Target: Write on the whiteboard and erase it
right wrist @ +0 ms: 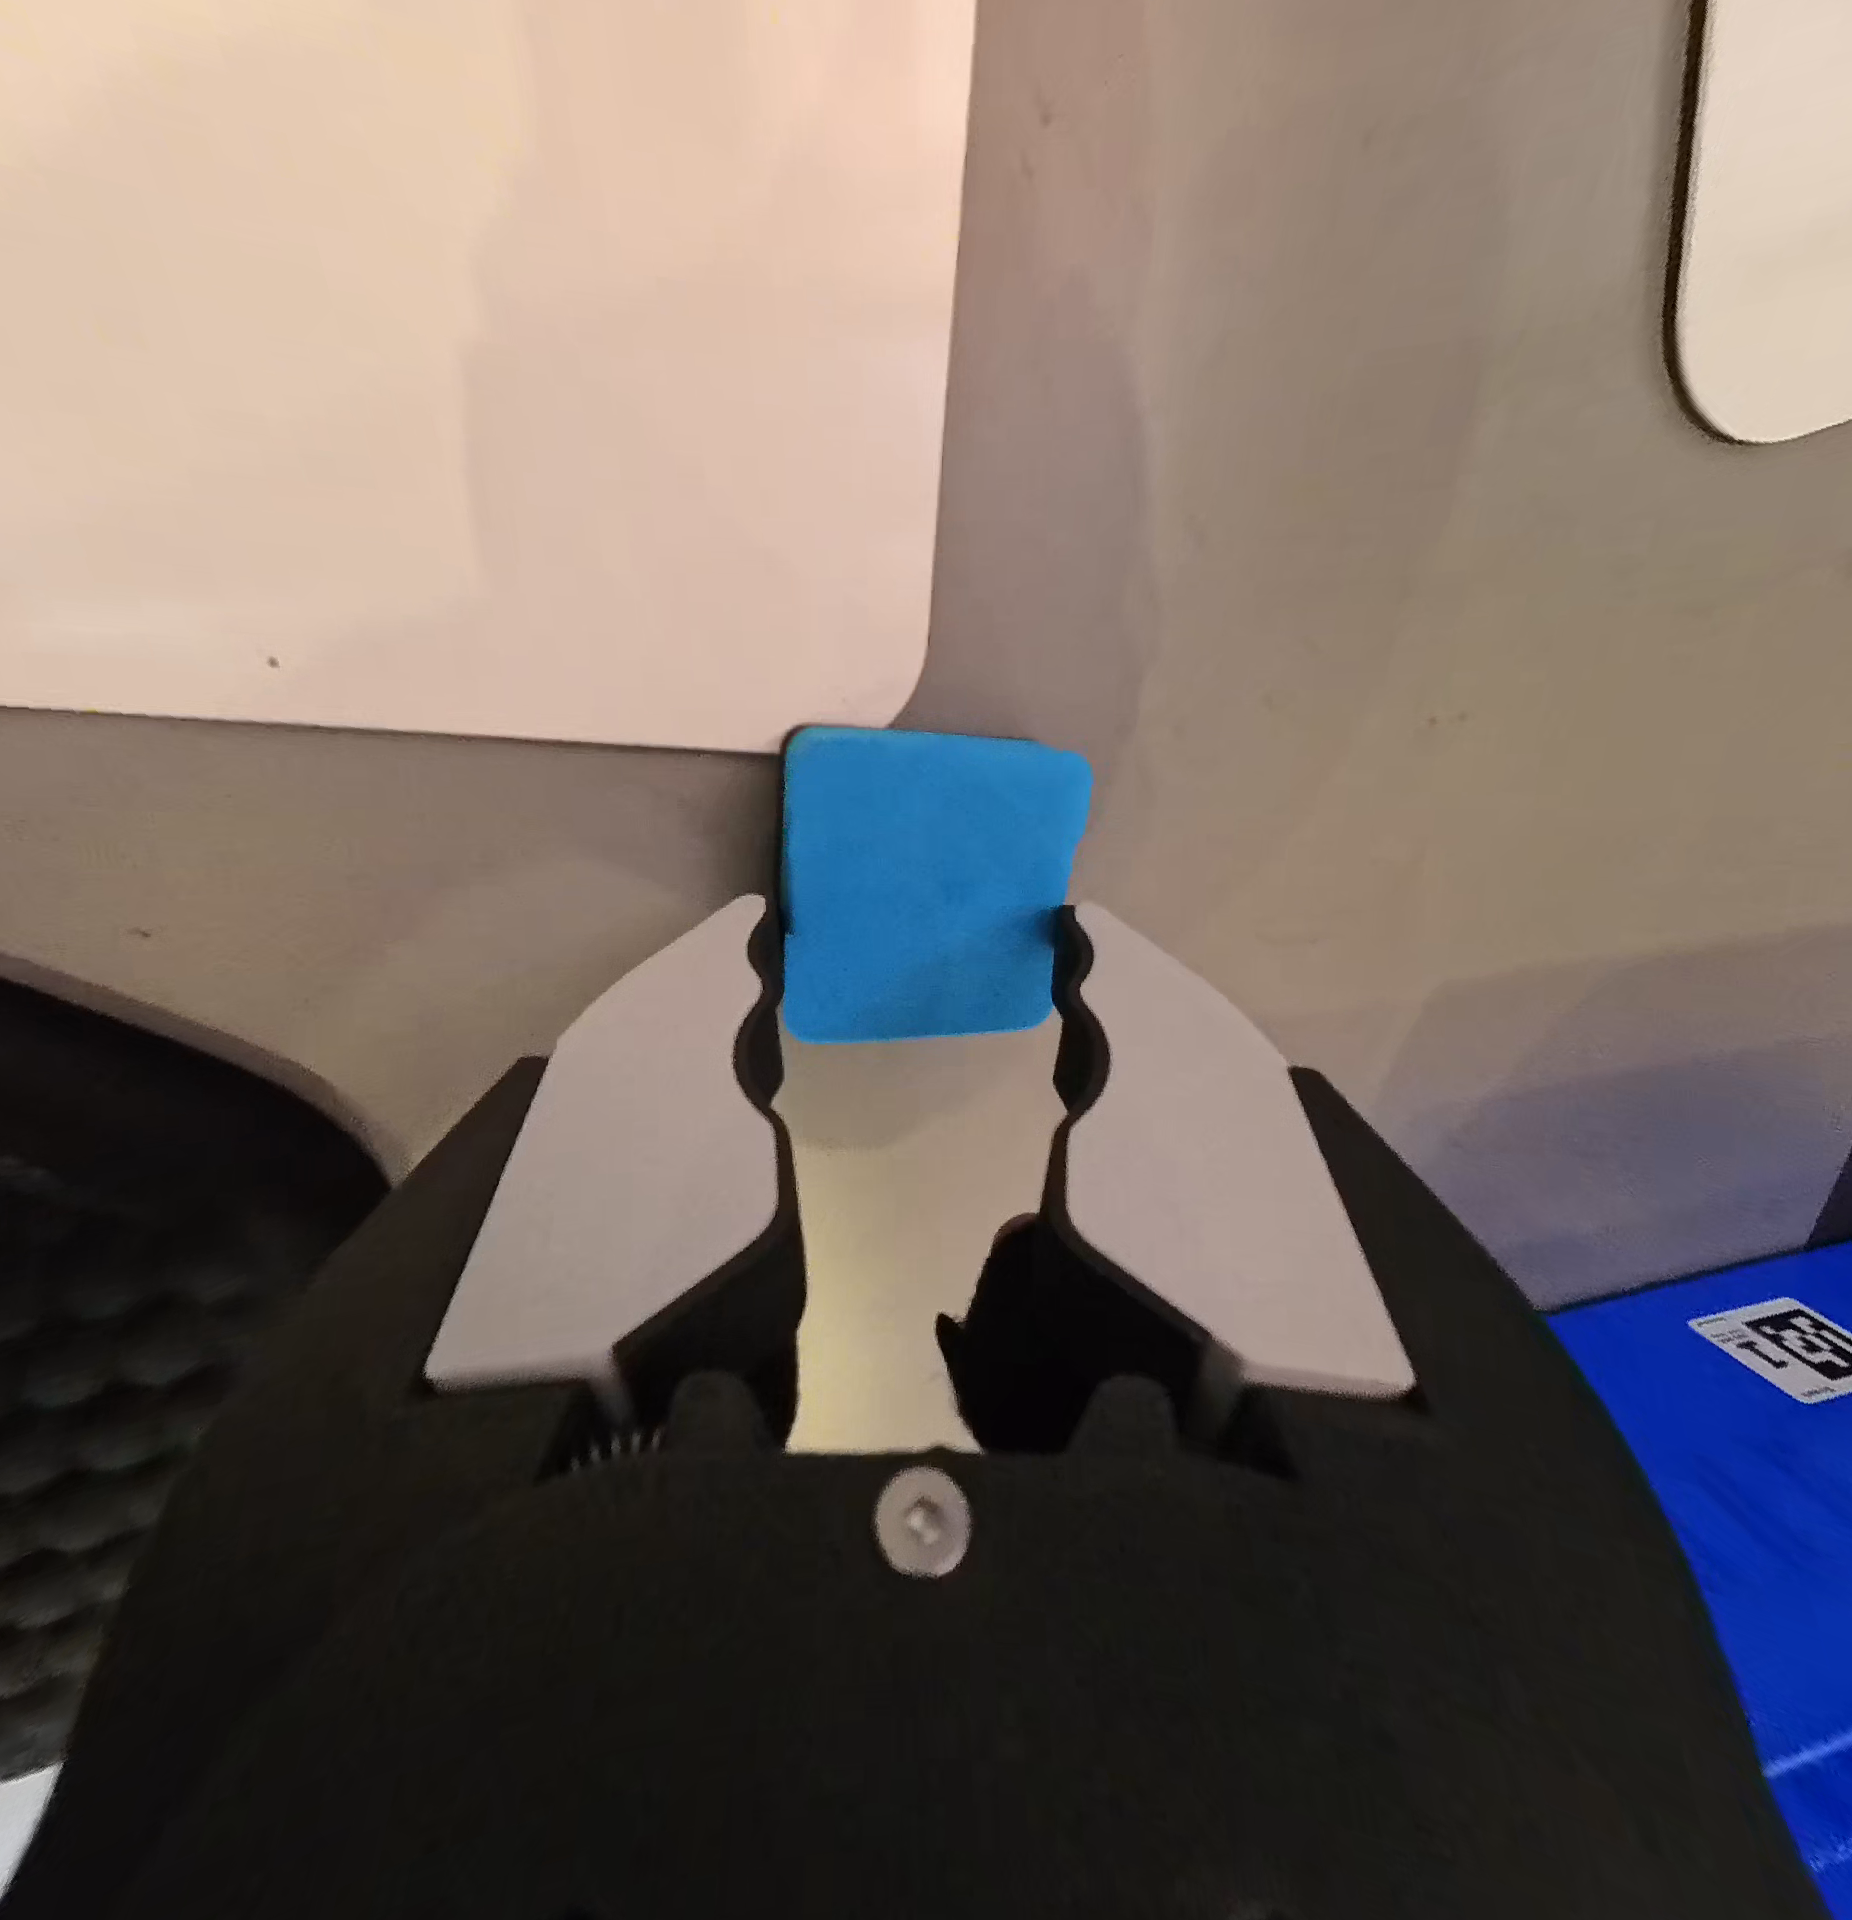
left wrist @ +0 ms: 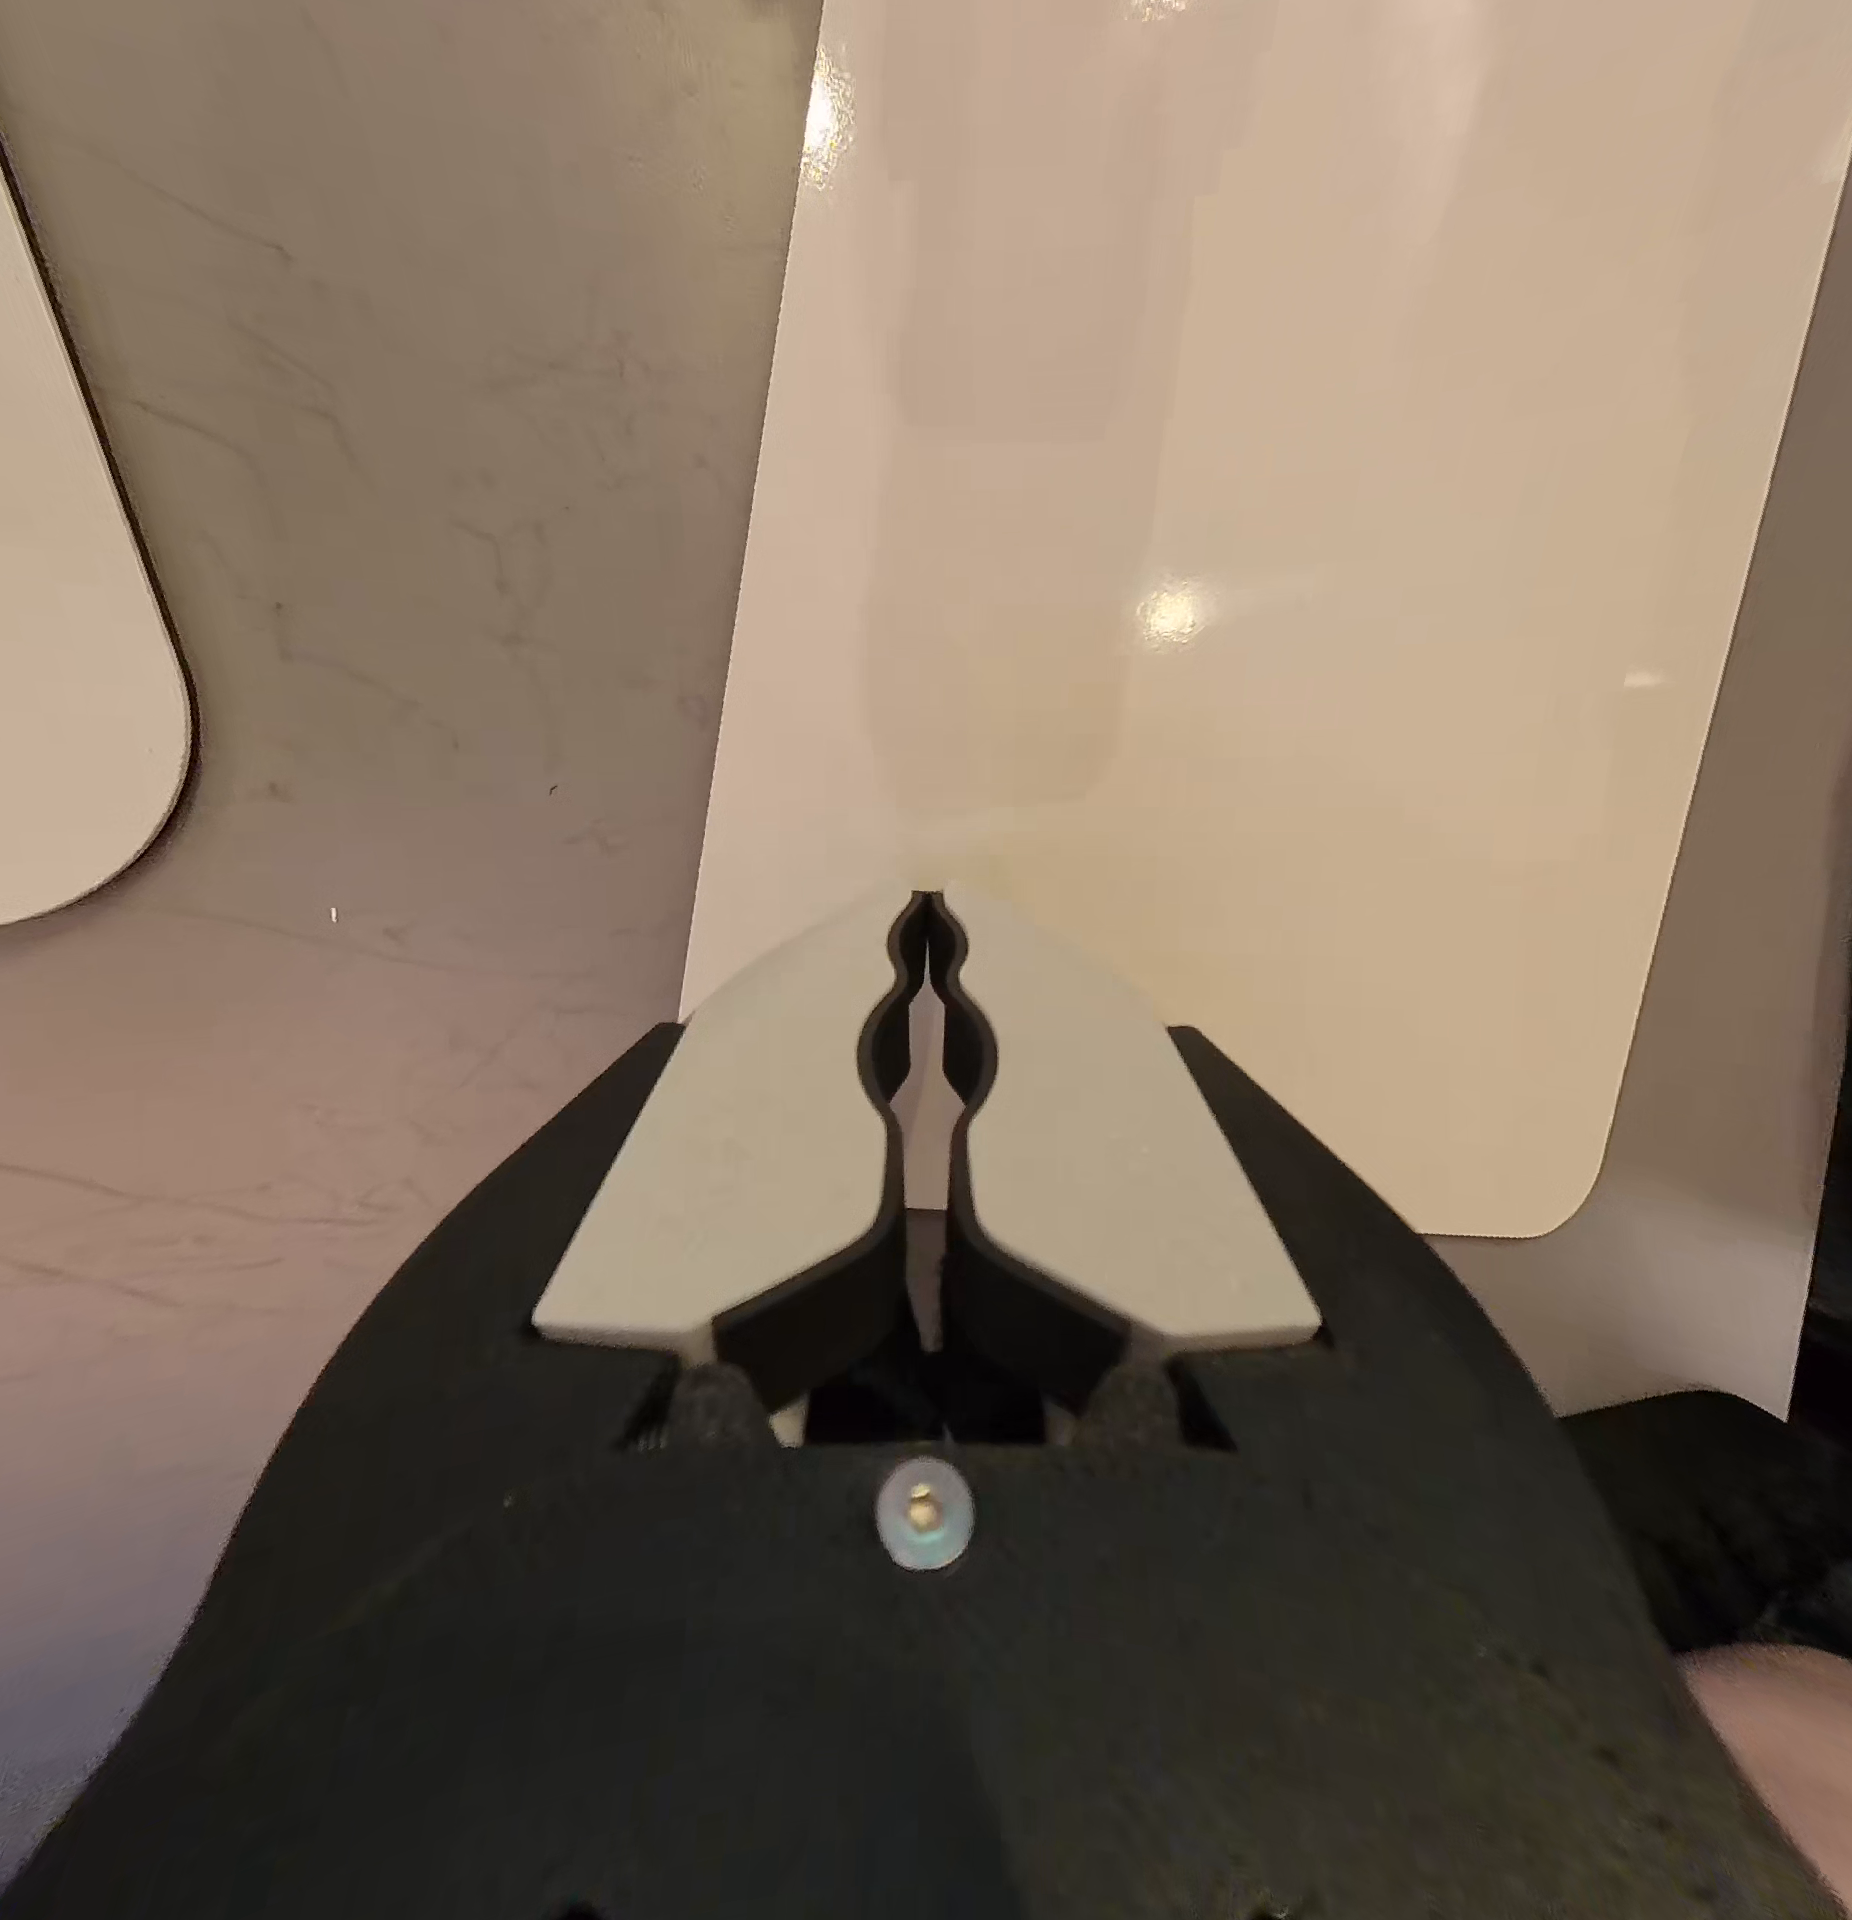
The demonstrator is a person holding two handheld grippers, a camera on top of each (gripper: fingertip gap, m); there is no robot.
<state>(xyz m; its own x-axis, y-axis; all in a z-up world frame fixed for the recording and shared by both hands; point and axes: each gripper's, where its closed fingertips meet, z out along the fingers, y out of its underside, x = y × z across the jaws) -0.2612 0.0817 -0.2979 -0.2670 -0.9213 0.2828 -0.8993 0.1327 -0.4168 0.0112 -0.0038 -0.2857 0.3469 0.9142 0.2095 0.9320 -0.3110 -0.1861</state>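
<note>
Left wrist view: left gripper (left wrist: pixel 930 896) over the whiteboard (left wrist: pixel 1317 520), fingertips pressed together at the very tip with nothing between them, pointed onto the glossy white surface near its left edge. Seen no writing on the part of the board in view; only reflected light spots. Board lying flat on a grey marbled tabletop (left wrist: pixel 402 520), a rounded corner at lower right. Second white panel with a dark rim (left wrist: pixel 60 623) at far left, well apart from the board.

Right wrist view: right gripper (right wrist: pixel 920 914) clamped on a blue eraser (right wrist: pixel 932 873), both dark ribbed pads (right wrist: pixel 1069 966) pressed against its left and right sides. Eraser held near its lower half, upper part sticking out past the fingertips. Top edge of the eraser just at the rounded lower right corner of the whiteboard (right wrist: pixel 434 364), appearing to overlap the rim slightly; contact with the board itself not clear. Blue sheet bearing a white label (right wrist: pixel 1753 1558) at lower right, dark textured material (right wrist: pixel 91 1299) at lower left.
</note>
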